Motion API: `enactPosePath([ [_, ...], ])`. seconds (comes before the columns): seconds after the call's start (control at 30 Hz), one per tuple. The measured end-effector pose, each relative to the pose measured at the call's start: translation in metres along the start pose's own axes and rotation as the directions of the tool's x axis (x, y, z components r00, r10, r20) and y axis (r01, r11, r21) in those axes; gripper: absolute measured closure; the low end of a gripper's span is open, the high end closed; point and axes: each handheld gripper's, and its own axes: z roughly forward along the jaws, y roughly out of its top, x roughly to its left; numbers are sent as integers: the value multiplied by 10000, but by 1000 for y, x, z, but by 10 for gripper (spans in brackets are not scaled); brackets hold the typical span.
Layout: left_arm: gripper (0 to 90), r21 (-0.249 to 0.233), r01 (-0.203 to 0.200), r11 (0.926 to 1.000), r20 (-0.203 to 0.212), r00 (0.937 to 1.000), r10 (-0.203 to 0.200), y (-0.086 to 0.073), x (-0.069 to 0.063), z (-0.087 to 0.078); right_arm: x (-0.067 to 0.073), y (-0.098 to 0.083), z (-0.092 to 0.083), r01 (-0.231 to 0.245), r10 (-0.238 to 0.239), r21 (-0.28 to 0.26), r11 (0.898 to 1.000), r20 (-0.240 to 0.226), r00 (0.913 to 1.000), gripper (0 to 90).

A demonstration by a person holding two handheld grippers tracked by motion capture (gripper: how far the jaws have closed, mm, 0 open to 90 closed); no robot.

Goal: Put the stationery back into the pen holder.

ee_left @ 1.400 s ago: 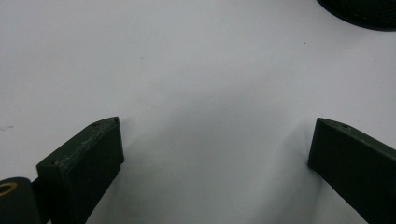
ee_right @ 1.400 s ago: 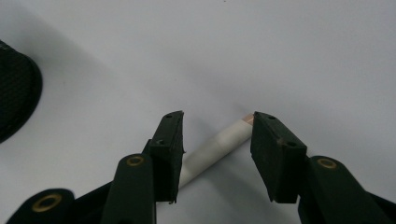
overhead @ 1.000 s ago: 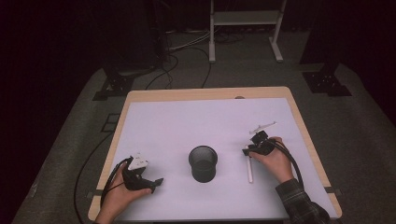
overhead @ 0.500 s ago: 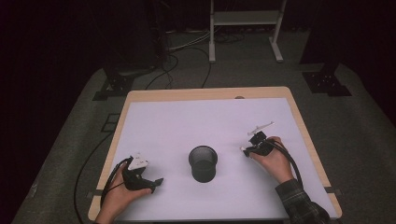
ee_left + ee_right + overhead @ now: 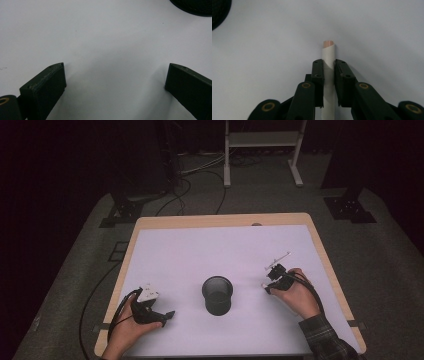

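The right gripper has just clamped the pencil, likely bound for the cup at centre frame; the left gripper rests released on the tabletop.

The desk is topped with a smooth, matt white sheet edged in pale wood. A paper-wrapped white stick with a pinkish tip is clamped by matt black plastic right tongs. Left of it, a dark mesh-like cup is seen
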Motion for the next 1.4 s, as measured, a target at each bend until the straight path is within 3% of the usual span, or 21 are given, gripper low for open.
enactPosePath([
  [0.13, 22, 0, -2, 10000, 0, 10000, 2, 0, 0, 0, 3, 2, 0, 105, -105, 291, 9995, 24, 9999, 759],
  [0.2, 22, -2, 6, 10000, 3, 10000, -6, 0, 0, 0, 3, 6, 1, 409, -410, 488, 9980, -3, 9992, 742],
  [0.37, 22, -3, 10, 10000, 6, 10000, -10, 0, 0, 0, 3, 15, 3, 464, -461, 732, 9962, -51, 9989, 737],
  [0.6, 22, -4, 1, 10000, 2, 10000, -1, 0, 0, 0, 7, 33, 10, 956, -987, 1736, 9802, 95, 9951, 759],
  [0.77, 23, -3, 10, 10000, 6, 10000, -10, 0, 0, 0, 10, 35, 11, 887, -943, 1900, 9778, 205, 9953, 777],
  [1.0, 22, 0, 0, 10000, 0, 10000, 0, 0, 0, 0, 8, 33, 9, 813, -853, 1725, 9816, 158, 9962, 780],
  [1.07, 22, 0, -1, 10000, 0, 10000, 1, 0, 0, 0, 6, 31, 8, 652, -654, 1322, 9891, -25, 9979, 780],
  [1.13, 23, -2, -1, 10000, 0, 10000, 1, 0, 0, 0, 6, 30, 7, 638, -635, 1244, 9902, -66, 9980, 780],
  [1.2, 22, 2, -4, 10000, 0, 10000, 4, 0, 0, 0, 4, 29, 2, 524, -504, 717, 9960, -297, 9983, 780],
  [1.23, 22, 2, -4, 10000, 0, 10000, 4, 0, 0, 0, 4, 29, 2, 524, -504, 717, 9960, -297, 9983, 780],
  [1.37, 22, 0, 0, 10000, 1, 10000, 0, 0, 0, 0, 2, 29, -10, 434, -454, -350, 9984, -576, 9973, 780],
  [1.4, 22, 0, 0, 10000, 1, 10000, 0, 0, 0, 0, 2, 29, -10, 434, -454, -350, 9984, -576, 9973, 780],
])
